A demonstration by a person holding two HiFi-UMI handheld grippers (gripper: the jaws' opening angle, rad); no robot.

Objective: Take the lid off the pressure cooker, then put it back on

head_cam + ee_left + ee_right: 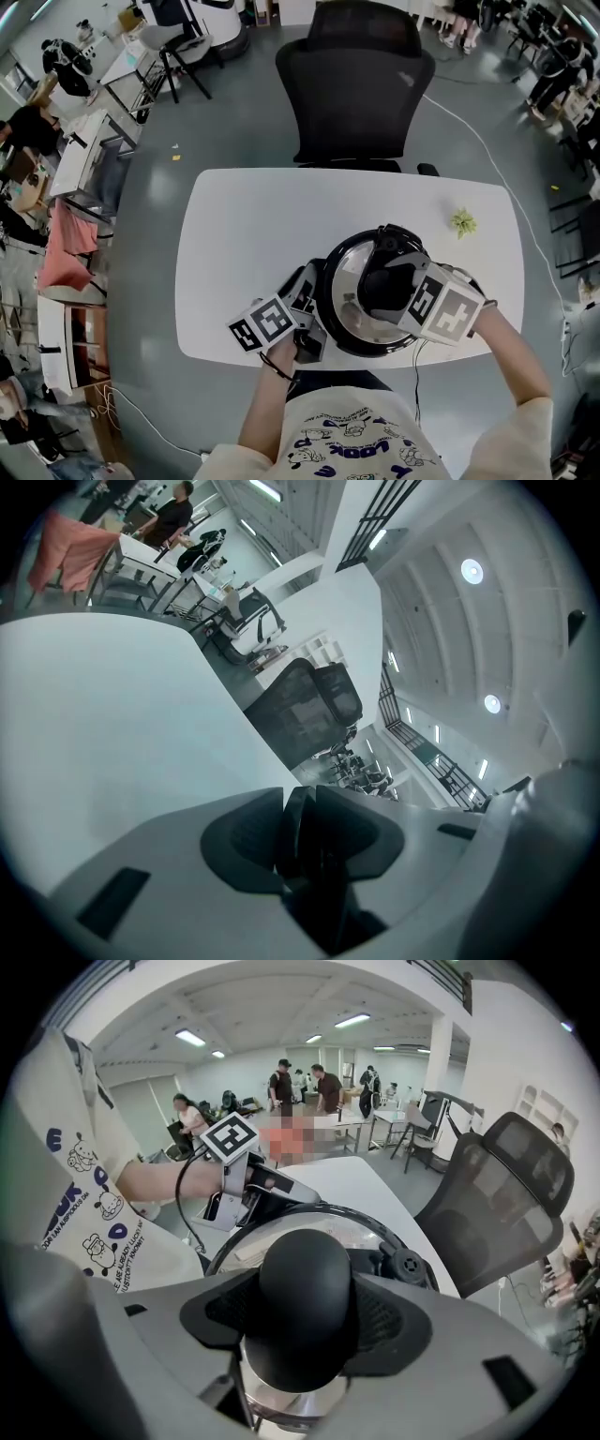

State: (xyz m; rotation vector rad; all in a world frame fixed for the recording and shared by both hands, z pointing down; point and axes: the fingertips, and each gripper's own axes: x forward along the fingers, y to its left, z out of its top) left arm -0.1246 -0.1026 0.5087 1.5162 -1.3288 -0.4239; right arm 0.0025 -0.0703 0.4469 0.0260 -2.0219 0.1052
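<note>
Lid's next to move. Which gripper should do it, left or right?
Right. The right gripper is clamped on the knob of the lid, so it can likely lift or twist straight away. The left gripper pinches the side handle of the cooker, better suited to steadying it.

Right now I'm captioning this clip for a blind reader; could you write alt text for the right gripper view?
The right gripper clamps its jaws on the round black knob of the pressure cooker lid, seen close up. Behind it the left gripper grips the pot's handle, on a white table with a black office chair at right.
</note>
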